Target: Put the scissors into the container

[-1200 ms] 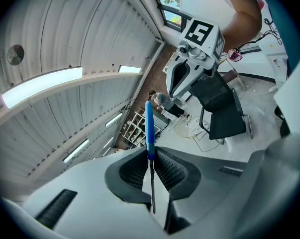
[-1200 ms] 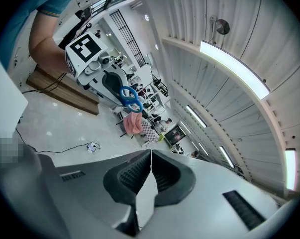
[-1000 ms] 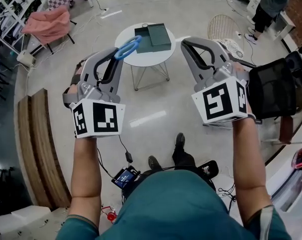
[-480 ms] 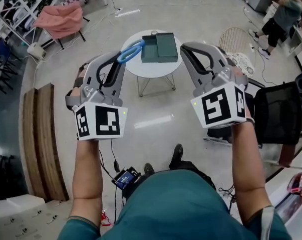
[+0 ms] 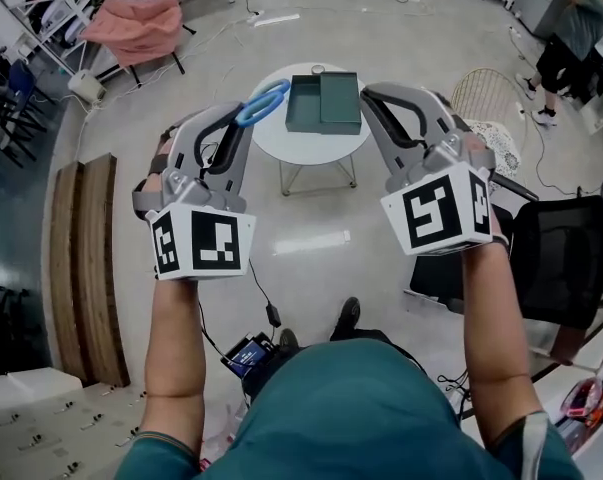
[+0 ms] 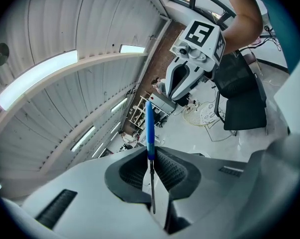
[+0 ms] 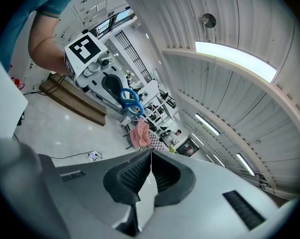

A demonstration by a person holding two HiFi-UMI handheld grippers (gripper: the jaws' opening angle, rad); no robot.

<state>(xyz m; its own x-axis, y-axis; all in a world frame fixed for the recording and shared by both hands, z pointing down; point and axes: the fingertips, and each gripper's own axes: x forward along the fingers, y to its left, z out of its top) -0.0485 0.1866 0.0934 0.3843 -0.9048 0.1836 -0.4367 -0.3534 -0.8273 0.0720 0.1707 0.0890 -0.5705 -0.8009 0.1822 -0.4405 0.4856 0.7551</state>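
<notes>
Gripping the scissors [image 5: 263,101] by the blades, the left gripper [image 5: 238,116] has its jaws clamped tight. The blue handle loops stick out past the tips, ready, I'd guess, to go in handles first. Beside it the right gripper [image 5: 378,94] is closed on nothing, apparently just riding along. Farther ahead, well apart from both, the green container [image 5: 323,126] sits open on a round white table [image 5: 301,146], the likely drop spot.
</notes>
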